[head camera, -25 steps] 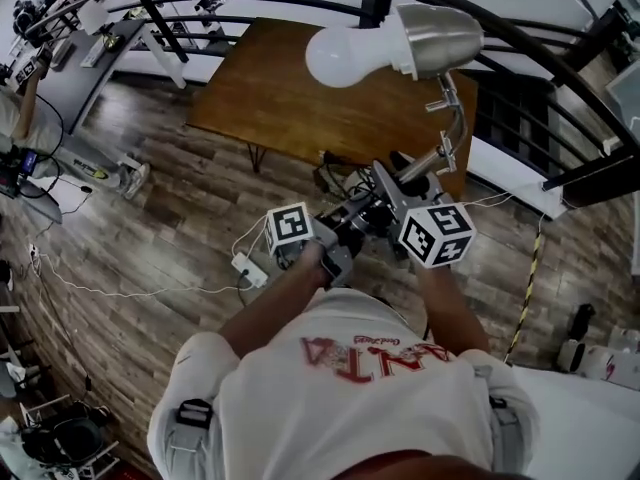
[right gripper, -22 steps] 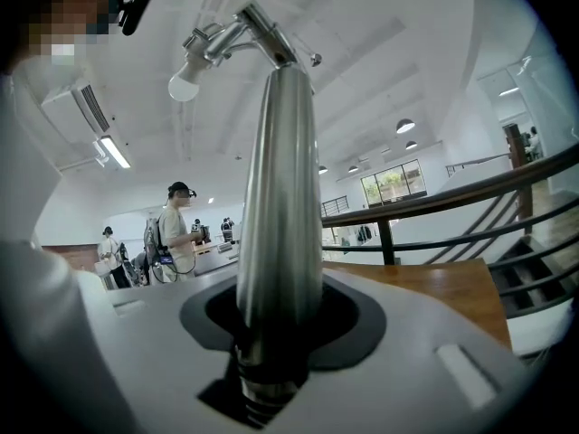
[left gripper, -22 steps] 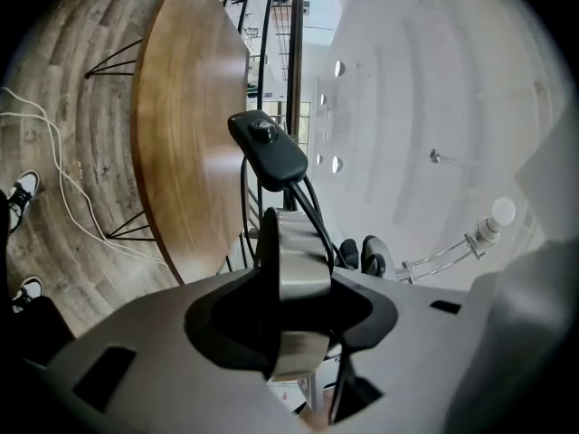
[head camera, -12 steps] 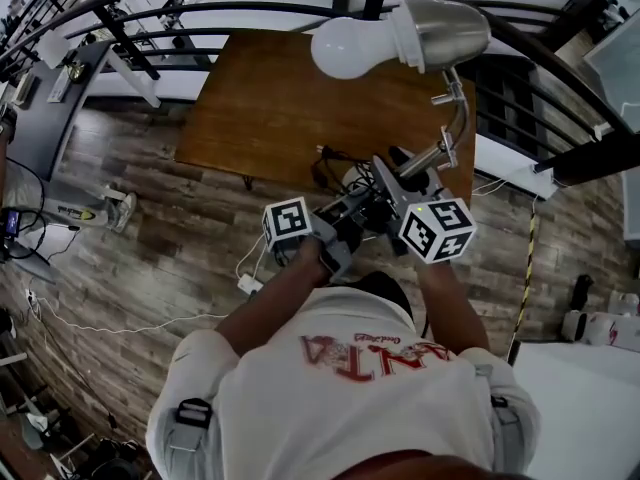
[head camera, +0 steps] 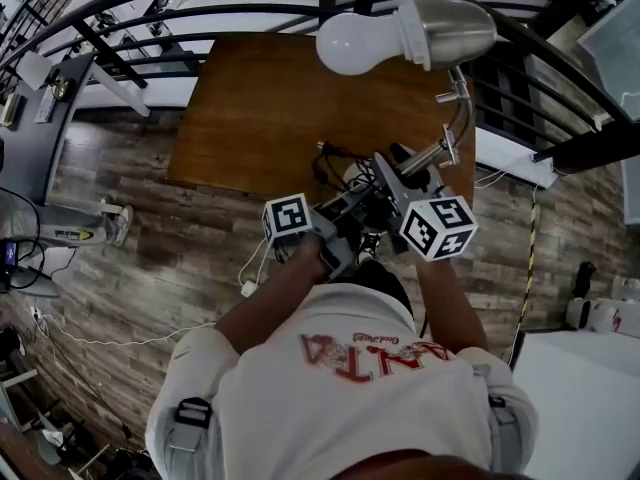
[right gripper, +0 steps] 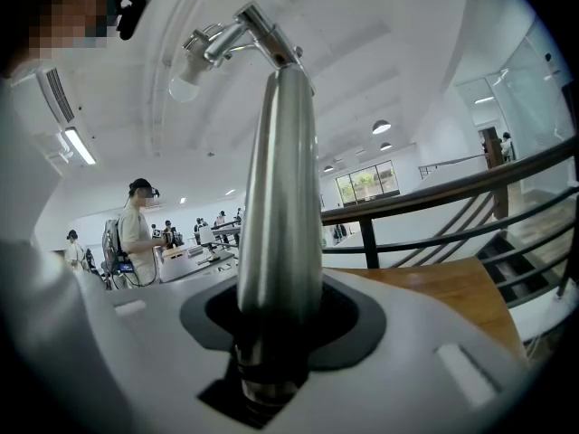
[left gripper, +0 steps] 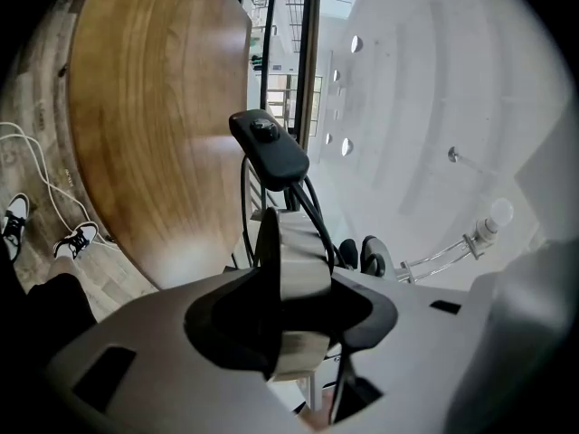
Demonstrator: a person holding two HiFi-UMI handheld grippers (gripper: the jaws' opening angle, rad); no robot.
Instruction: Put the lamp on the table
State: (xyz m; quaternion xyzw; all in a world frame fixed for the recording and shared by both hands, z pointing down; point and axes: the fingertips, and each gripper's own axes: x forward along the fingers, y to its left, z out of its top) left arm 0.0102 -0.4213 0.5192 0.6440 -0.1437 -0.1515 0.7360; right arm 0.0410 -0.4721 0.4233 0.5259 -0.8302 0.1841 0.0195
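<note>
"So what does the right gripper hold?"
"Its jaws squeeze the lamp's shiny pole. The left gripper squeezes the round base (a black cord hangs there)."
"Where is the lamp?"
"Up in the air, by the brown table's near edge."

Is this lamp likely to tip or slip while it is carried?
Probably top-heavy: the bulb and metal shade sit far out on a thin jointed arm. The polished stem in the right gripper looks slippery. The bare bulb seems fragile.
</note>
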